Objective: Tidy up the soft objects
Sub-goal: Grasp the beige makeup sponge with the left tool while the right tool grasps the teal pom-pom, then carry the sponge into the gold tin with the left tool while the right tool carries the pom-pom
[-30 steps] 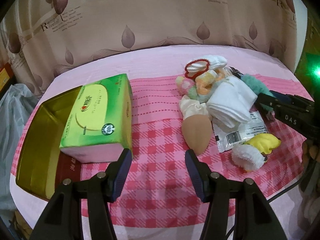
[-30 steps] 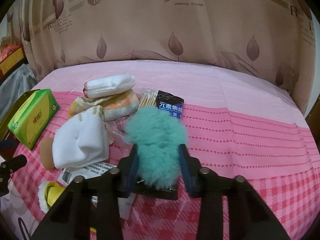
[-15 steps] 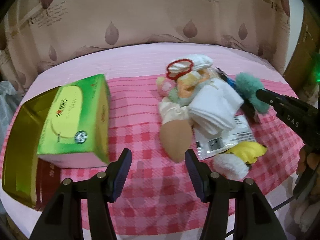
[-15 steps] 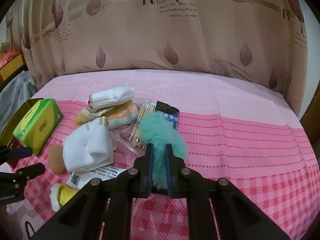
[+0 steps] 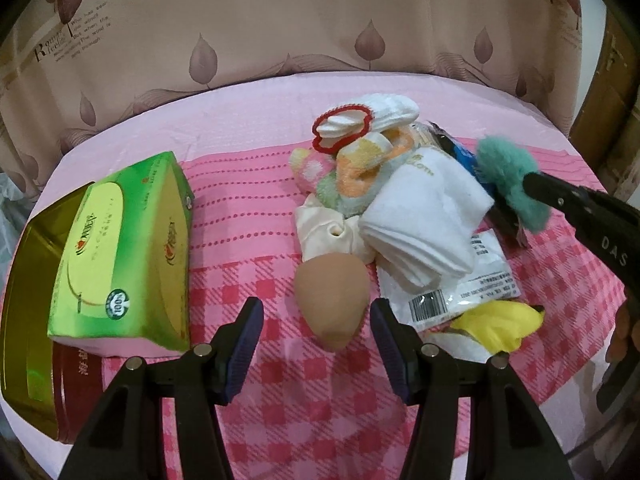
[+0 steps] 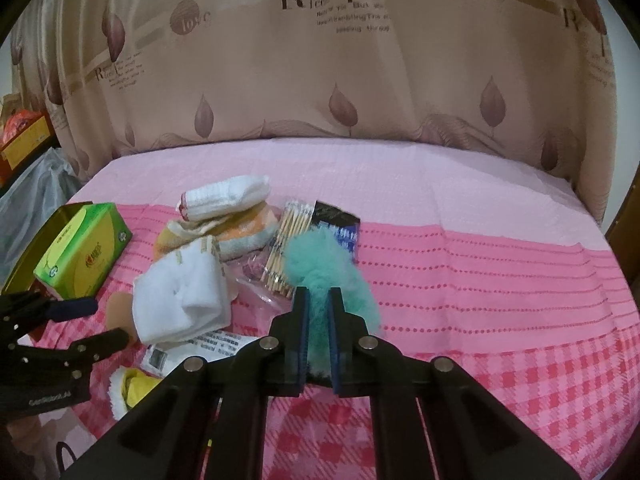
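My right gripper [image 6: 318, 300] is shut on a teal fluffy pom-pom [image 6: 320, 264] and holds it above the pink cloth; it also shows in the left wrist view [image 5: 508, 176]. My left gripper [image 5: 316, 320] is open, its fingers either side of a tan egg-shaped sponge [image 5: 332, 296]. Beside the sponge lies a pile: white folded socks [image 5: 424, 216], a cream scrunchie [image 5: 328, 232], orange and pastel socks [image 5: 360, 168], a red-edged white sock [image 5: 360, 120] and a yellow soft piece [image 5: 500, 324].
A green tissue box [image 5: 124, 252] rests partly in a gold tin [image 5: 28, 300] at the left edge. A barcoded plastic packet [image 5: 460, 288], cotton swabs [image 6: 288, 240] and a dark blue packet [image 6: 340, 224] lie in the pile. A curtain [image 6: 320, 80] hangs behind the table.
My right gripper closed on the teal pom-pom and lifted it off the pile. My left gripper moved right and forward until its fingers flank the tan sponge.
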